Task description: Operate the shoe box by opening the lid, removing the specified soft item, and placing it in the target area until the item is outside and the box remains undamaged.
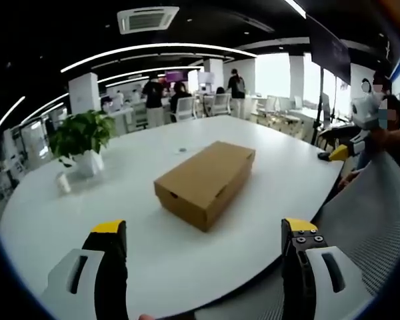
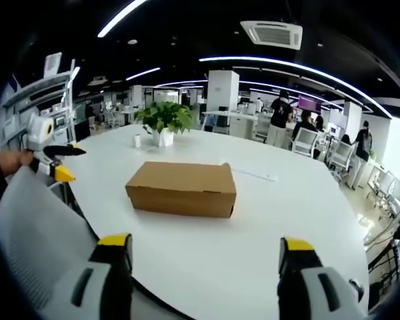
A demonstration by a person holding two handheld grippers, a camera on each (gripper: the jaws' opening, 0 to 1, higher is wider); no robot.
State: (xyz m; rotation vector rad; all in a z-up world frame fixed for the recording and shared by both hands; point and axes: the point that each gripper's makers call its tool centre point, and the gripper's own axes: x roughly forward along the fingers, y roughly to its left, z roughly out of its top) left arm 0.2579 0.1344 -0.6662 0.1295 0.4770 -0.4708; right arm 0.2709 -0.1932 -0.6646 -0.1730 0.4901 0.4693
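Note:
A closed brown cardboard shoe box (image 1: 205, 180) lies on the round white table (image 1: 147, 253), its lid down; the same shoe box (image 2: 182, 189) sits mid-table in the right gripper view. My left gripper (image 1: 203, 230) is open, its yellow-tipped jaws wide apart near the table's edge, short of the box. My right gripper (image 2: 205, 245) is open too, jaws spread in front of the box's long side. The right gripper (image 1: 340, 152) shows at the far right of the left gripper view. The left gripper (image 2: 57, 167) shows at the left of the right gripper view. The box's contents are hidden.
A potted green plant (image 1: 82, 140) in a white pot stands at the table's far side, with a small white cup (image 1: 64, 182) beside it. A grey mesh chair back (image 1: 380, 233) is close by. Desks, chairs and people fill the office behind.

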